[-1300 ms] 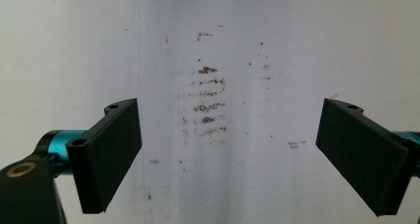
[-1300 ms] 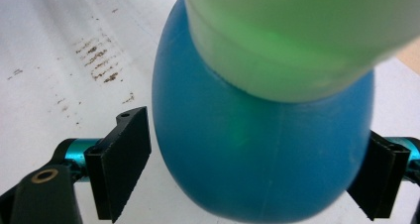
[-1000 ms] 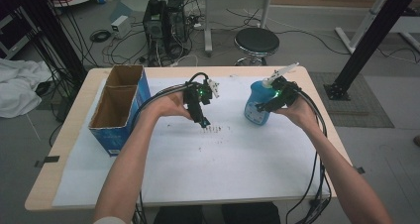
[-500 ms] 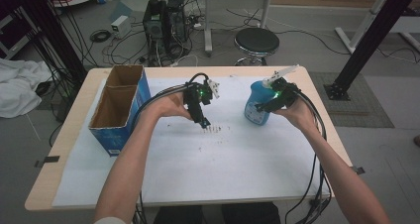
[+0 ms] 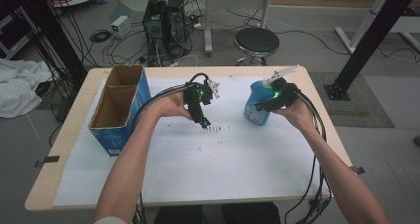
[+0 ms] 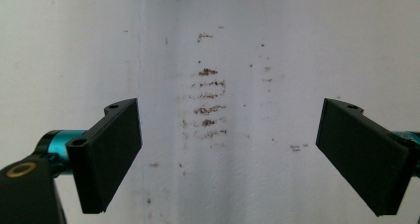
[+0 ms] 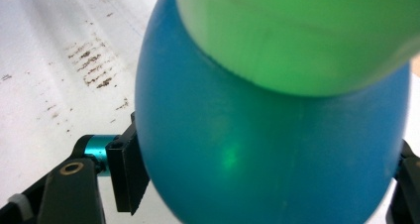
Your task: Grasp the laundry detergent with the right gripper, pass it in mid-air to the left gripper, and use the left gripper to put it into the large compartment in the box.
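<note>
A blue spray bottle [image 5: 254,109] with a white trigger head stands on the white paper at the right. My right gripper [image 5: 263,105] holds its body from the right. In the right gripper view the bottle [image 7: 267,149] fills the gap, and the jaws have just been closing until both pads press its sides. My left gripper [image 5: 203,123] points down over a patch of brown smears [image 5: 216,129] at the paper's middle. In the left gripper view its jaws [image 6: 228,159] stand wide open with nothing between them, above the smears [image 6: 208,110].
An open blue cardboard box [image 5: 115,143] stands at the table's left side. White paper [image 5: 223,174] covers most of the wooden table [image 5: 59,149]. A stool [image 5: 256,39], computer towers and cables lie beyond the far edge.
</note>
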`<action>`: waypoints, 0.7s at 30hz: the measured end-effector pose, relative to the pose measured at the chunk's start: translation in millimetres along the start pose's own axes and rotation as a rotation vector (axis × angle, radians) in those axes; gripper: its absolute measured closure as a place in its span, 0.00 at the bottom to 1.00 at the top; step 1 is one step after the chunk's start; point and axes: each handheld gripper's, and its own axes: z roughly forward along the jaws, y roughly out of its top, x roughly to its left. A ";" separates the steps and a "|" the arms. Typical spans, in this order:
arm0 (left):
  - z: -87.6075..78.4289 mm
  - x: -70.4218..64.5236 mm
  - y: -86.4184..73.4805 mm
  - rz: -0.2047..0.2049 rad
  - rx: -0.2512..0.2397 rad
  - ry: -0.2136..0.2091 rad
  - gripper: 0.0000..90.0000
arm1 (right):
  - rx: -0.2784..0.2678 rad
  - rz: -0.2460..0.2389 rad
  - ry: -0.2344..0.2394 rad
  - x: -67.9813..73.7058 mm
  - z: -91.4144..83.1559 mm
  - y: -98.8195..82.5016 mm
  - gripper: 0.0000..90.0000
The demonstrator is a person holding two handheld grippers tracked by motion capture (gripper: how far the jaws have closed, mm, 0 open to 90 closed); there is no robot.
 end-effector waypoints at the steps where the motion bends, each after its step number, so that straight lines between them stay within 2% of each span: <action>1: 0.0 0.1 0.0 0.001 0.001 0.000 0.12 | -0.004 -0.001 0.002 -0.3 0.0 -0.1 0.26; 14: -2.2 0.6 -0.6 0.007 0.013 0.004 0.12 | -0.027 0.006 0.012 -0.9 0.6 0.2 0.31; 17: -1.7 0.2 -1.1 0.000 0.002 0.002 0.12 | -0.028 0.003 0.016 -0.4 0.8 0.0 0.34; 20: -3.2 1.2 -0.7 0.018 0.022 0.000 0.12 | -0.035 0.007 0.019 0.1 1.1 -0.5 0.35; 21: -2.5 0.6 -0.9 0.009 0.011 0.000 0.12 | -0.037 0.001 0.019 -0.4 1.4 -0.5 0.35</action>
